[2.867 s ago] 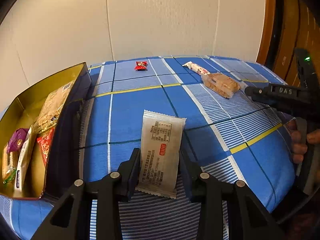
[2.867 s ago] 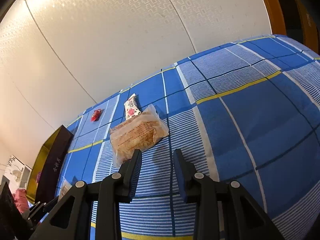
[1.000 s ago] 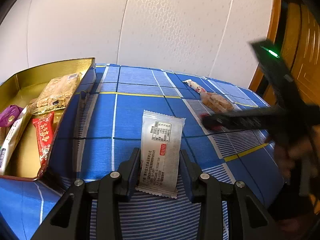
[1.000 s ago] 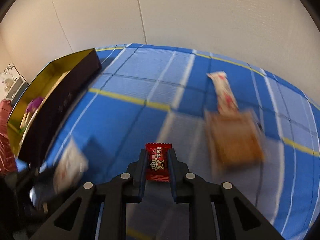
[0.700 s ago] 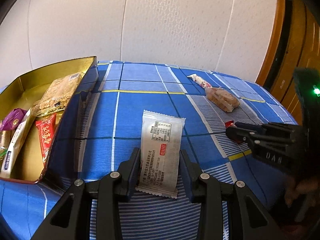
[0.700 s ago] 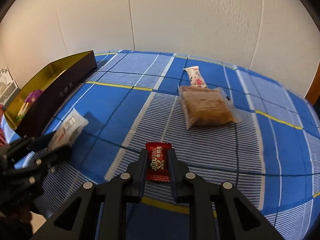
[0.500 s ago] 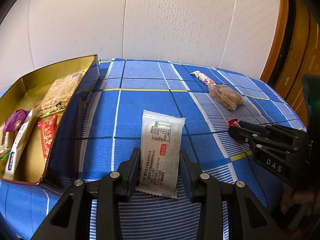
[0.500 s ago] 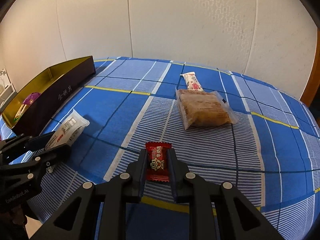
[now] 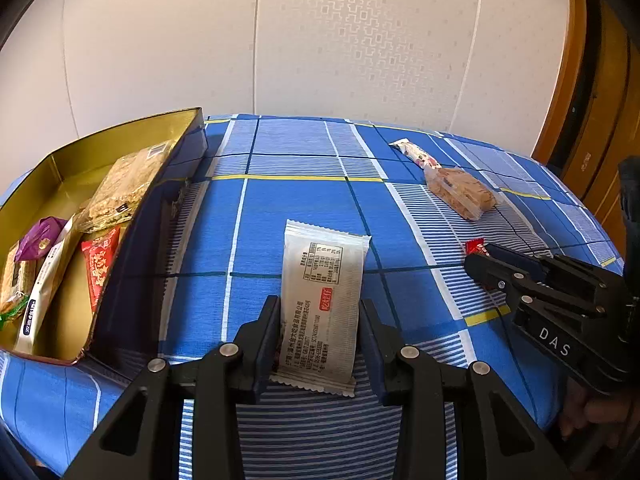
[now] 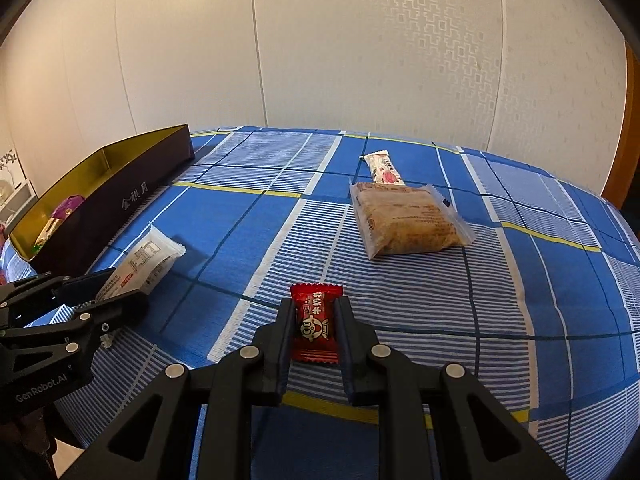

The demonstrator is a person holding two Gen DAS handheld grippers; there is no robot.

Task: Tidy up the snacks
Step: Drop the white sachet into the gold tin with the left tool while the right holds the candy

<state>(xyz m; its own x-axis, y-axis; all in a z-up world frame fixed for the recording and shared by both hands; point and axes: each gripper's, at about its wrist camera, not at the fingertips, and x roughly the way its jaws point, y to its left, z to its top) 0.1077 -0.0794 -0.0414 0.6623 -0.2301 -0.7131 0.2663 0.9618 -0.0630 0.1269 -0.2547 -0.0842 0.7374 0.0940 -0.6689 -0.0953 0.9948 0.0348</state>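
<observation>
1. Two snacks gripped: left gripper (image 9: 320, 320) clamps white rectangular foil snack packet (image 9: 322, 296); right gripper (image 10: 313, 324) pinches small red wrapped candy (image 10: 316, 322).
2. Both held level above blue plaid cloth (image 10: 460, 312), w/ gold tin box (image 9: 60, 168) to the left.

Two low wrist views across one blue checked cloth (image 9: 304, 200), mutually visible.

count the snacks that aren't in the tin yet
4: white packet in the left gripper, red candy in the right gripper, brown cracker pack and pink-white bar on the checked cloth.
</observation>
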